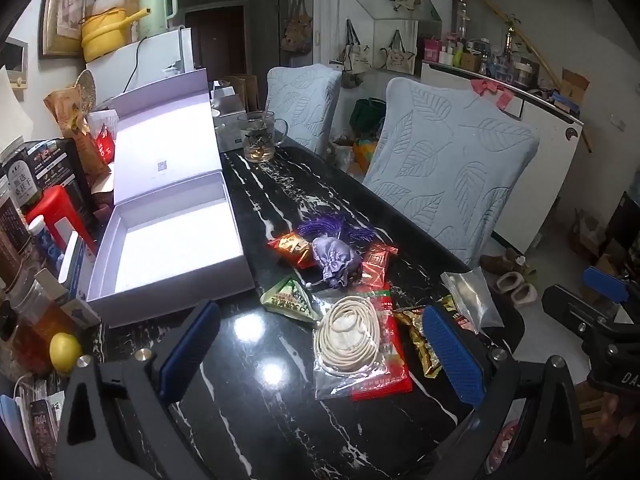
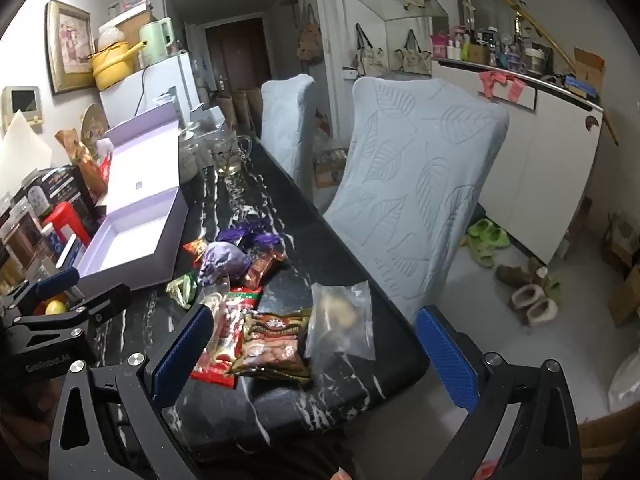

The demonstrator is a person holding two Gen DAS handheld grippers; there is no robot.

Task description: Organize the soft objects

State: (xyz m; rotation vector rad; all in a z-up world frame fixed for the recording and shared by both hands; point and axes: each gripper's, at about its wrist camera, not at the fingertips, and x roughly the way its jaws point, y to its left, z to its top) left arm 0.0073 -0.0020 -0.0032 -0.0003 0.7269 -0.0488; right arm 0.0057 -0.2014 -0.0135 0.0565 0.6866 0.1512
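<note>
Both tongs, left [image 1: 320, 344] and right [image 2: 316, 356], gape apart, empty. Crinkly foil packets [image 1: 294, 246] and a satin pouch [image 1: 338, 260] lie on the glossy marble bench [image 1: 280, 420], right of a rigid open box [image 1: 176, 236].

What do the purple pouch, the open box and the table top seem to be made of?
Purple pouch: shiny satin-like fabric, with soft gathered folds. Open box: matte pale lilac cardboard, likely, with stiff straight walls. Table top: glossy black white-veined stone or imitation; lamps mirror in it.

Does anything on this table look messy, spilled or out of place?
Nothing looks spilled or broken. The odd part is the loose heap at the table's near end: a purple drawstring pouch, snack packets, and a bagged coil of cord overlapping each other, while the open lavender box beside them sits empty.
</note>
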